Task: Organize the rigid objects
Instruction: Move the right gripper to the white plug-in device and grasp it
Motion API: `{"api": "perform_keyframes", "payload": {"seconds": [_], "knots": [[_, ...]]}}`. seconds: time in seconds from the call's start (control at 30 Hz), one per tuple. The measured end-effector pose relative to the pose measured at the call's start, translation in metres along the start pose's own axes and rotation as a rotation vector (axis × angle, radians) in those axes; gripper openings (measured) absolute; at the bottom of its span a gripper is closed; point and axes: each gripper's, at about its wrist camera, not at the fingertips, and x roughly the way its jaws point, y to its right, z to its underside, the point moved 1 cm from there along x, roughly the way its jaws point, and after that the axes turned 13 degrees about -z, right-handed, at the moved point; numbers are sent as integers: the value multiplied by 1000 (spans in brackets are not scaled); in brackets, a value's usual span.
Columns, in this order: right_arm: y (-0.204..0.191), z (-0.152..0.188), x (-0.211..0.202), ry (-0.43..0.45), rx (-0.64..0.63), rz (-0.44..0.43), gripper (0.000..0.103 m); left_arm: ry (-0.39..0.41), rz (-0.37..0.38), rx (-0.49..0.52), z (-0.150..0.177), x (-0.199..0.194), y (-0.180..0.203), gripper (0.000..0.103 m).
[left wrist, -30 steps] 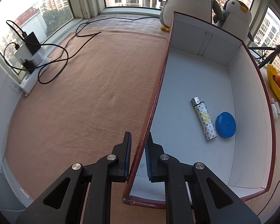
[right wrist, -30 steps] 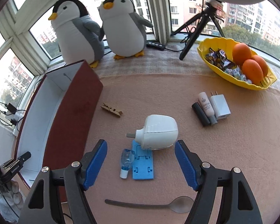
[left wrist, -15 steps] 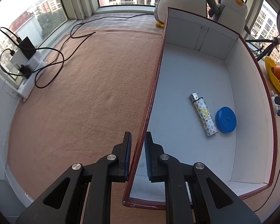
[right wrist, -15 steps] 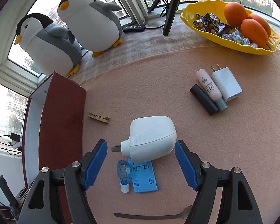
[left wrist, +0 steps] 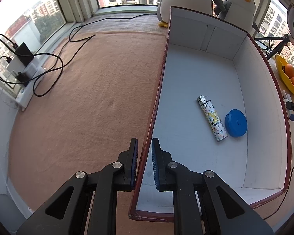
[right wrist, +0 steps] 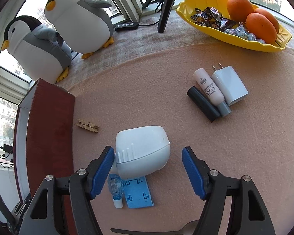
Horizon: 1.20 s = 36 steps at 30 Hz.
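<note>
Left gripper (left wrist: 144,162): its two blue-padded fingers straddled the near part of the box's left wall, one pad outside and one inside, closed to a narrow gap on the wall; whether the pads actually pressed the cardboard could not be told.
Box (left wrist: 262,90): dark red outside, white inside, open-topped, standing on the tan felt mat (left wrist: 92,98).
Lighter (left wrist: 212,118): lay on the box floor toward the right, patterned with coloured LV-style monograms, metal cap pointing away.
Blue round case (left wrist: 236,123): lay flat just right of the lighter, touching or nearly touching it.
Right gripper (right wrist: 148,170): fingers spread wide, gripping nothing; the left pad sat right at the white device's edge, the right pad well clear of it.
Spoon (right wrist: 152,230): grey, at the bottom edge, partly hidden by the gripper.
Blue flat stand (right wrist: 139,193): partly under the white device.
Small clear-blue bottle (right wrist: 116,190): white cap, just left of the stand.
White plug-in device (right wrist: 143,154): rounded, ribbed, resting between the spread fingers.
Wooden clothespin (right wrist: 86,125): beside the box's outer wall.
Black tube (right wrist: 203,104): leftmost of three side by side.
Pink tube (right wrist: 208,90): read "COGI", grey cap.
White USB charger (right wrist: 230,85): prongs pointing away.
Yellow dish (right wrist: 205,29): held oranges (right wrist: 259,26) and wrapped sweets.
Penguin plush toys (right wrist: 80,19): two, by the window.
</note>
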Motion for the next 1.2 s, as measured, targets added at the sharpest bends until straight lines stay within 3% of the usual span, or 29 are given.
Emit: {"api": "perform_keyframes", "payload": {"seconds": [0.17, 0.3, 0.43, 0.67, 0.87, 0.97, 1.07, 1.2], "knots": [[12, 14, -5, -13, -3, 1, 64, 1, 2, 6, 0, 0, 0, 12], [14, 25, -8, -19, -5, -60, 64, 1, 3, 7, 0, 0, 0, 12], [19, 23, -22, 34, 80, -143, 64, 2, 1, 7, 0, 0, 0, 12], [37, 12, -26, 64, 221, -114, 64, 3, -2, 4, 1, -1, 1, 12], [60, 25, -34, 79, 317, -194, 57, 1, -3, 1, 0, 0, 2, 12], [70, 31, -40, 92, 333, -187, 55, 0, -3, 0, 0, 0, 1, 12], [76, 31, -37, 76, 340, -197, 46, -1, -3, -1, 0, 0, 1, 13], [72, 27, -30, 50, 316, -202, 44, 0, -6, 0, 0, 0, 1, 13]]}}
